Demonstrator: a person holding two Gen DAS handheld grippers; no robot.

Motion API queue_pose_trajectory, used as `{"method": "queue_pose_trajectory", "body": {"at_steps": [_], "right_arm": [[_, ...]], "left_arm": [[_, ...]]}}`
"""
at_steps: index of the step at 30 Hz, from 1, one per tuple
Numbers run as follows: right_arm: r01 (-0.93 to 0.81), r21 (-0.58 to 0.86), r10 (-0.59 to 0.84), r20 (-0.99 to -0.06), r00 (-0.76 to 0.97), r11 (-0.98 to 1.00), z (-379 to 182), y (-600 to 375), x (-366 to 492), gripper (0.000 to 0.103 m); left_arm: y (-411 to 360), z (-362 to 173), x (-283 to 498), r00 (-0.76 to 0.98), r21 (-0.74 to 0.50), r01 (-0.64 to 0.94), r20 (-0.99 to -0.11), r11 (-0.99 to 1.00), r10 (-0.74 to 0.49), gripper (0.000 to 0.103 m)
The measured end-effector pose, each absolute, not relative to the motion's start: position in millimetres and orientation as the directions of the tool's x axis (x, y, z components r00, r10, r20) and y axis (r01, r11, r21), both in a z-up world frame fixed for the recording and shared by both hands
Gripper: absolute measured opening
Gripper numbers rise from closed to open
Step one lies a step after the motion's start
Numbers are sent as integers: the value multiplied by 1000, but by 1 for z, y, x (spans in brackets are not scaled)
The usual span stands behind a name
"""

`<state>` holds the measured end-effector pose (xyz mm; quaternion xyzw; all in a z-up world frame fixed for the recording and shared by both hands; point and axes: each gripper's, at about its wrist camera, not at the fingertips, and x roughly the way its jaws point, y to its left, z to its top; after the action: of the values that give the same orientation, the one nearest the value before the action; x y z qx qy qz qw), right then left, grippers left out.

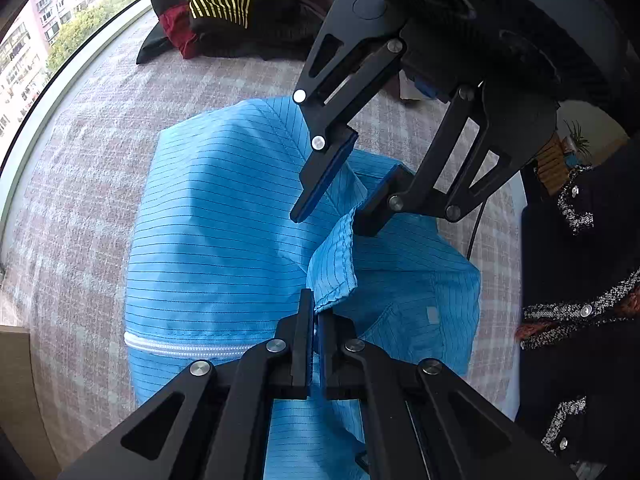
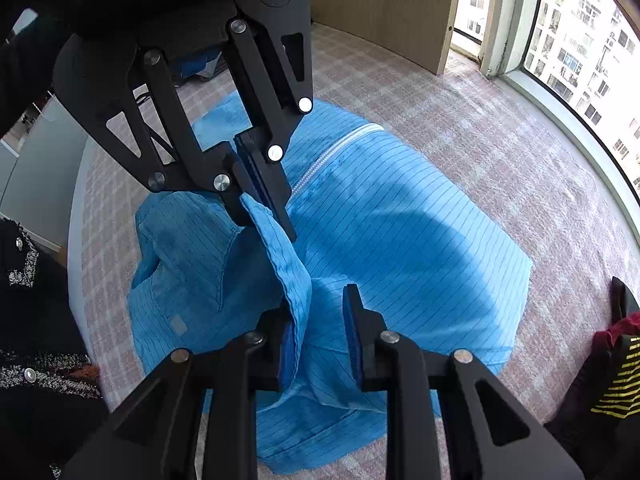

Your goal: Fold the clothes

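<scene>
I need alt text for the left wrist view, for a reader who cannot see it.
The left gripper, shut, pinches a raised fold of a blue striped garment lying on a checked surface. Opposite, the right gripper is open at the same fold.

Checked surface by a curved window

A pinkish checked surface (image 2: 500, 184) runs to a curved window (image 2: 580, 64) that looks onto apartment blocks (image 1: 24, 52) and trees (image 1: 80, 28). A pale wooden panel (image 2: 384, 8) stands at the far end. A person's dark jacket (image 1: 580, 280) with speckled trim sits at one side.
</scene>
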<state>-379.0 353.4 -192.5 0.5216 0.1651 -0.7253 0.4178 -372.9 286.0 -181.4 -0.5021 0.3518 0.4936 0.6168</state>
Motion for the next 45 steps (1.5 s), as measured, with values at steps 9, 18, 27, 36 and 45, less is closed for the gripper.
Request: {"method": "queue_pose_trajectory", "body": {"at_steps": [9, 18, 27, 36, 45], "right_arm": [[656, 604, -707, -691, 149, -453, -208, 371, -388, 5], [578, 580, -674, -736, 70, -574, -219, 393, -420, 19], [555, 749, -808, -549, 215, -361, -217, 376, -398, 5], [389, 602, -660, -751, -19, -697, -220, 430, -402, 6], [549, 366, -481, -873, -76, -752, -198, 406, -386, 14]], "left_arm": [[298, -184, -381, 271, -269, -962, -939, 38, 213, 10], [315, -173, -394, 252, -242, -968, -941, 69, 225, 9], [324, -200, -416, 225, -228, -974, -948, 13, 225, 12], [249, -157, -380, 19, -72, -984, -952, -163, 305, 17], [248, -172, -243, 84, -224, -935, -893, -276, 441, 38]]}}
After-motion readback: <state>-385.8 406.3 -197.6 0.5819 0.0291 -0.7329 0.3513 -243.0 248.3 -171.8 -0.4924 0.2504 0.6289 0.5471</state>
